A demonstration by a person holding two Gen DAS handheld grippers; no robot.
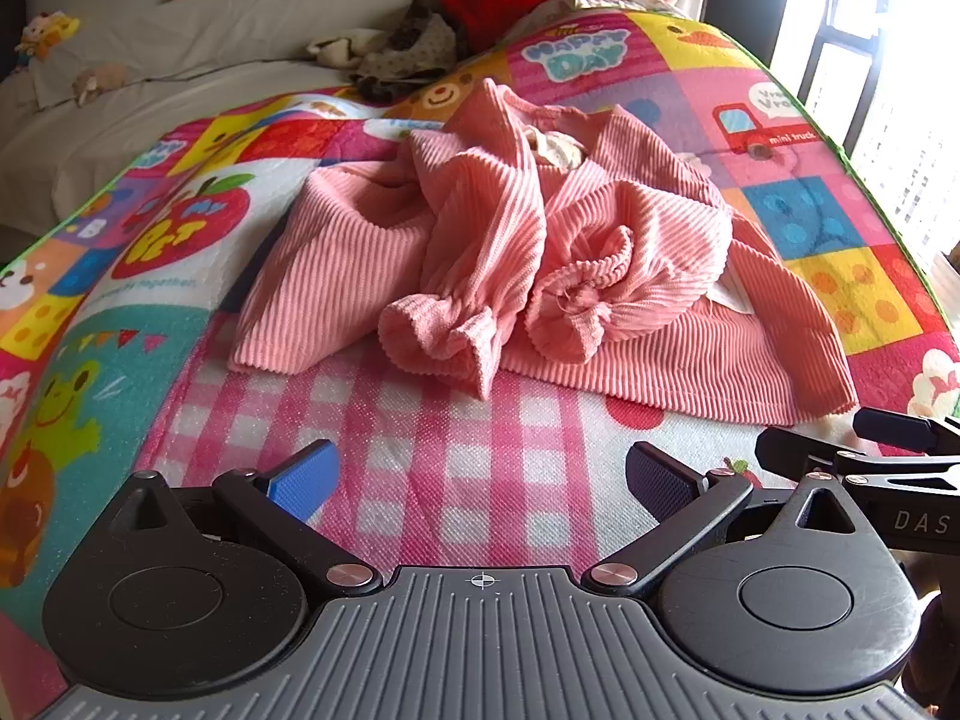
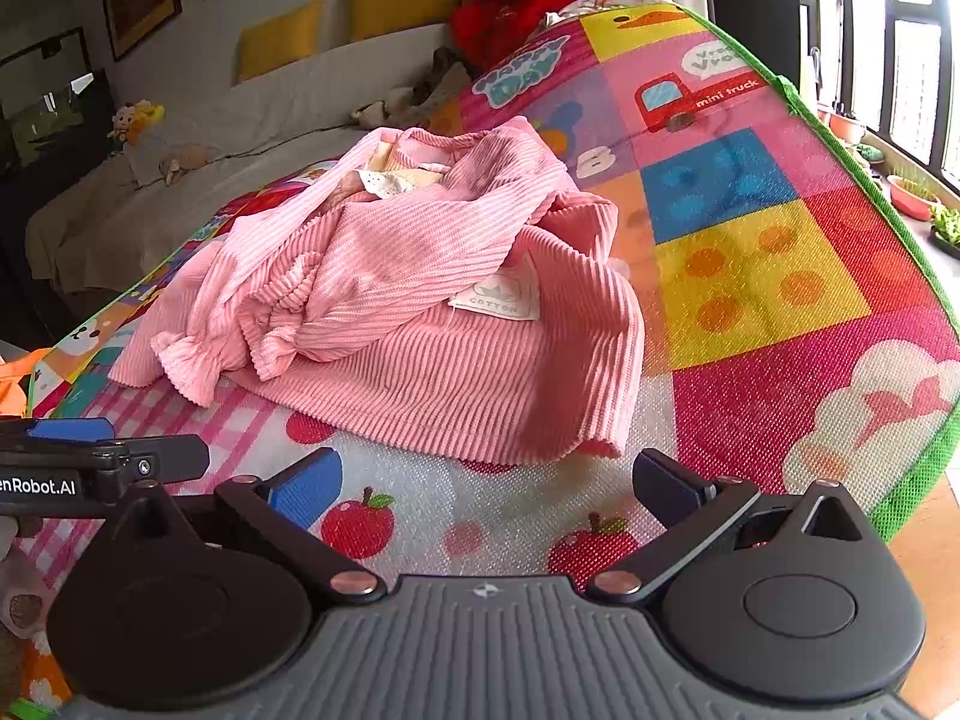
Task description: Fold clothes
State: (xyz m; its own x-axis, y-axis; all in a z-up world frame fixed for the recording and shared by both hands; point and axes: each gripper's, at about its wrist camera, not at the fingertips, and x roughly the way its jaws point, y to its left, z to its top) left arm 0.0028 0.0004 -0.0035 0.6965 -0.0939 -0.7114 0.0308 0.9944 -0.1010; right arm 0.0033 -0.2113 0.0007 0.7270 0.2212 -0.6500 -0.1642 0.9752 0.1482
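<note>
Left wrist: left gripper (image 1: pixel 483 480) spread wide, empty, over mat (image 1: pixel 456 480); pink top (image 1: pixel 528 264) crumpled farther on, sleeves bunched at centre, untouched. Right wrist: right gripper (image 2: pixel 489 489) likewise agape, nothing held; top (image 2: pixel 420 312) just beyond, cotton label (image 2: pixel 501 297) showing; sofa (image 2: pixel 240 138) far left.

My play mat (image 1: pixel 690 78) reads "HAPPY DAY" and "mini truck"; the pink garment's label (image 2: pixel 501 298) says "COTTON"; my left gripper (image 2: pixel 42 483) shows "enRobot.AI".
</note>
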